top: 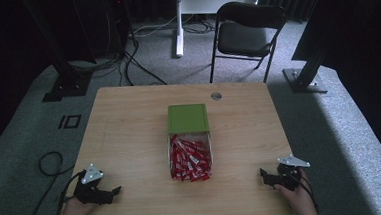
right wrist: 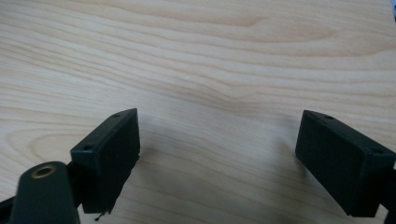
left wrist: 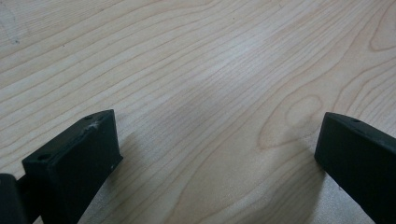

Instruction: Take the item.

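Two grippers sit near the front corners of a pale wooden table [top: 124,126] in the high view, the left gripper [top: 114,191] at the near left and the right gripper [top: 264,175] at the near right, each held by a hand at the table's near edge. Between them, well apart from both, a clear rectangular box [top: 191,157] lies at the table's centre, packed with small red sachets [top: 189,161]. Its flat green lid [top: 187,118] lies square against the far end of the box, touching it. A small round grey disc [top: 216,96] is set in the tabletop near the far edge. Beyond the table, a black folding chair [top: 246,34] stands on grey carpet, with dark cables [top: 130,61] trailing across the floor.

From the left gripper view, the two blocky matte black jaws stand wide apart over bare wood with nothing between them; the grain shows as fine curving lines and an oval knot [left wrist: 303,109].

From the right gripper view, the jaws are likewise spread wide with nothing held, over wavy, light grain. A brass-coloured screw hole [right wrist: 43,171] shows on the black body at lower left.
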Available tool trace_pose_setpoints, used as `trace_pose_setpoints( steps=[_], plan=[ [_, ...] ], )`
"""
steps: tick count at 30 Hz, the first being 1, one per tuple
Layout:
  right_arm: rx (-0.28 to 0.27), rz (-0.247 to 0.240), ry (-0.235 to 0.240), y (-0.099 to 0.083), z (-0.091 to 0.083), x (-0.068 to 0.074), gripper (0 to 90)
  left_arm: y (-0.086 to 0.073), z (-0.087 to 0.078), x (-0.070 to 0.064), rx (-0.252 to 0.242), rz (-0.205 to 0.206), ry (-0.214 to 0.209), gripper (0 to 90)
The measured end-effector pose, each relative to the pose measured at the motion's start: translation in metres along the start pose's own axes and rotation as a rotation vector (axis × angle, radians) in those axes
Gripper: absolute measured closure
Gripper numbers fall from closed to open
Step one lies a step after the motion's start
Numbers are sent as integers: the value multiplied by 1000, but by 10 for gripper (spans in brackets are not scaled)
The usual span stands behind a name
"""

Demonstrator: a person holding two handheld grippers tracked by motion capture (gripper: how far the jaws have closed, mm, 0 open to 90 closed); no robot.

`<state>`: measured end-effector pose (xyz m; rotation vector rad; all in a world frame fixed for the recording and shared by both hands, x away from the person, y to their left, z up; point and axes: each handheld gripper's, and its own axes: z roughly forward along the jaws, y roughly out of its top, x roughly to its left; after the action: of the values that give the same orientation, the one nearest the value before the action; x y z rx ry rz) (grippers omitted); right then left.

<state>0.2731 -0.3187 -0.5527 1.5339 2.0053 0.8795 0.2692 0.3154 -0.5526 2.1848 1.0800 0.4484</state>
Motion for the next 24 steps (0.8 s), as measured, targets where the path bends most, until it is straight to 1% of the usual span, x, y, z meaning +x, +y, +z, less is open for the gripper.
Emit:
trace_pose_setpoints(
  steps=[10, 14, 21, 23, 24],
  plan=[
    [-37, -3, 10, 14, -7, 2, 141, 0, 0, 0, 0, 0, 0, 7],
    [-54, -13, 11, 21, -11, 3, 142, 0, 0, 0, 0, 0, 0, 7],
    [-89, -17, 30, 35, -18, 8, 142, 0, 0, 0, 0, 0, 0, 7],
    [-95, -17, 26, 37, -19, 9, 141, 0, 0, 0, 0, 0, 0, 8],
    [-104, -25, 21, 41, -20, 10, 142, 0, 0, 0, 0, 0, 0, 8]
  ],
)
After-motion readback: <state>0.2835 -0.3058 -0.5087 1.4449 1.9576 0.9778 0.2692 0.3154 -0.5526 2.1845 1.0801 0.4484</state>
